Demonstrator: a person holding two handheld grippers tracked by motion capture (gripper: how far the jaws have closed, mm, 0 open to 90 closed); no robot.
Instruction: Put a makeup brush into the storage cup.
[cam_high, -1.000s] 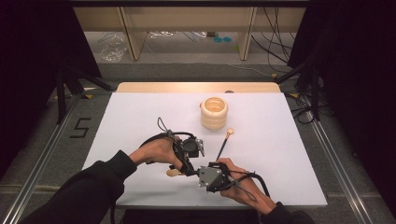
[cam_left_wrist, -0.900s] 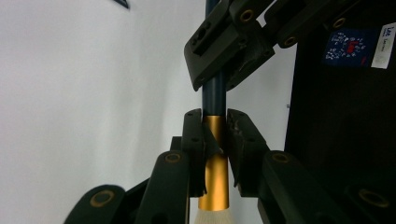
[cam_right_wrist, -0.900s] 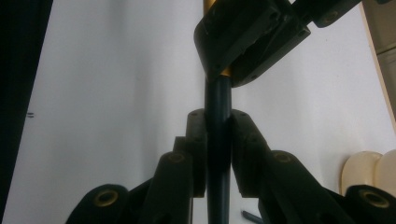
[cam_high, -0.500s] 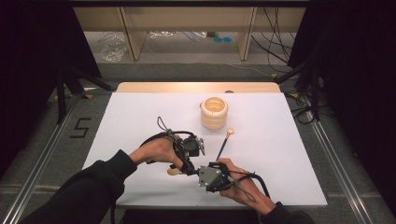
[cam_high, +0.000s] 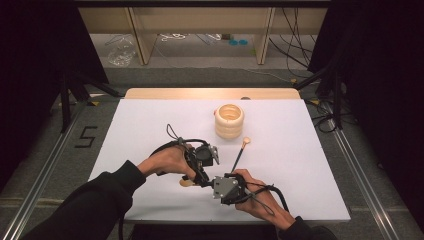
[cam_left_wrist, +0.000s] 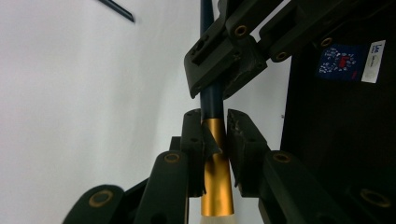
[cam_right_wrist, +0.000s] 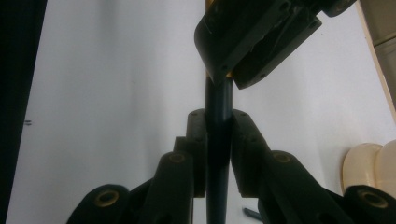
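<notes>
Both tongs are clenched on one brush (cam_left_wrist: 215, 154), held near the front edge of the white desk (cam_high: 150, 120), well in front of the cream ribbed holder (cam_high: 229, 121). The left tongs (cam_left_wrist: 215, 140) grip the gold ferrule; the right tongs (cam_right_wrist: 218, 140) grip the dark handle just beside them. A second brush (cam_high: 239, 154) lies between the holder and the hands.

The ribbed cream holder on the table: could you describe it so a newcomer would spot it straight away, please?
On the white table, look toward the far edge, just right of centre. There stands the cream holder, an upright, open-topped cylinder with rounded stacked rings. Unlike the thin dark stick lying beside it, it is squat, pale and hollow.
</notes>
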